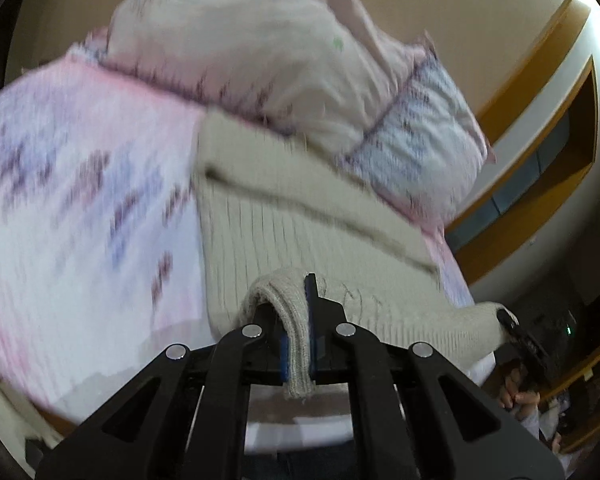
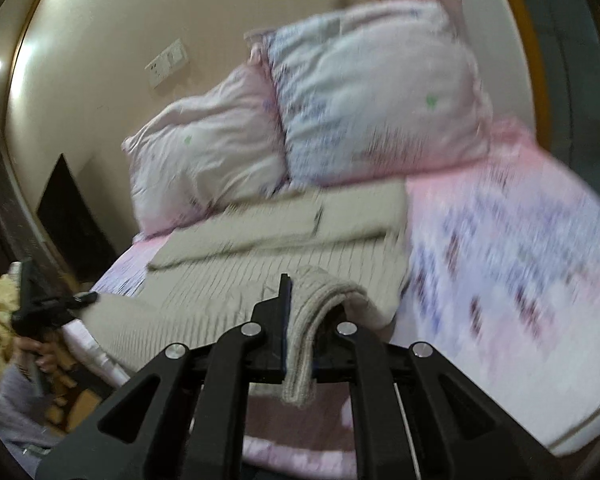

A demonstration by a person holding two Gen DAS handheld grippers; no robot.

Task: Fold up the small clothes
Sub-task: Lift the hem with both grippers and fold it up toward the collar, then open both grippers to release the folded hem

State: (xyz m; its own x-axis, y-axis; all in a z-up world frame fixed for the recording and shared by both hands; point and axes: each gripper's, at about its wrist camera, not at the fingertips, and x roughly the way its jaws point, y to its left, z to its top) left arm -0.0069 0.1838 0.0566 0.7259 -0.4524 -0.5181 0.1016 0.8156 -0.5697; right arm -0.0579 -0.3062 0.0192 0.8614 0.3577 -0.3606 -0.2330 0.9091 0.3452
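Left wrist view: the left gripper (image 1: pixel 298 332) is pinched on a ribbed hem of the cream sweater (image 1: pixel 300 220), the knit doubled over the near finger and hanging below the jaws.
Sweater, left view: it lies spread on the pink bedsheet (image 1: pixel 80 200) ahead of the gripper, a folded band across its far end, just short of the pillows (image 1: pixel 260 60).
Other corner, left view: the right gripper (image 1: pixel 512 322) shows at the lower right, touching the sweater's far hem; its grip is too small to read from here.
Risk, left view: the picture is blurred, which suggests fast motion; a quick lift could pull the hem out of the pinch, or drag the folded band askew.

Right wrist view: the right gripper (image 2: pixel 300 328) is pressed together on another part of the same hem, cloth draped over its right finger.
Sweater, right view: the sweater (image 2: pixel 280 264) stretches from the jaws towards two pillows (image 2: pixel 340 112) at the wall, on the bedsheet (image 2: pixel 520 260).
Left side, right view: the left gripper (image 2: pixel 88 298) sits at the sweater's lower-left corner, held by a hand (image 2: pixel 40 354).
Risk, right view: if the two grippers rise unevenly, the fold may land crooked or bunch in the middle.
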